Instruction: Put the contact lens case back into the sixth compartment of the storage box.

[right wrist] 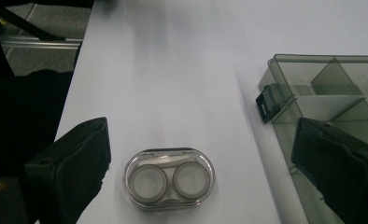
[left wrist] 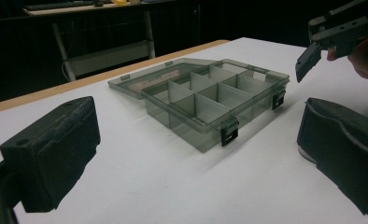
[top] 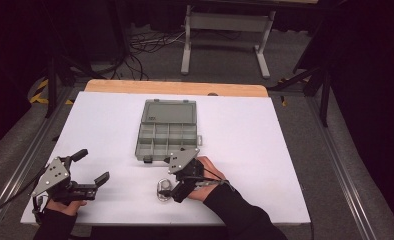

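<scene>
Dark room all around, with a grey floor, cables and a metal frame at the back. A white surface sits in the middle, with a strip of wood along its far edge.

On the surface lies a grey see-through box. Its lid is flipped open toward the far side. Inside are small walls that make many little rooms, and they look empty. Two black clips sit on its near wall.

Just in front of the box, on the person's side, lies a small clear lens case. It is a flat oval with two round cups side by side. In the right gripper view its long way runs across, from one jaw toward the other, and the box is off to the right.

The right claw hangs right over the case. Its jaws are spread wide, one on each side of the case, and they do not touch it. So the case lies between and just ahead of the jaws. To pinch it along its long way, the jaws would have to come down and close a lot. I think turning the claw to catch the short way may hold better, since the case is smooth and could slip.

The left claw is well apart, near the left edge of the surface. Its jaws are spread too, and hold nothing. It points toward the box. The right hand is much nearer to the case.
</scene>
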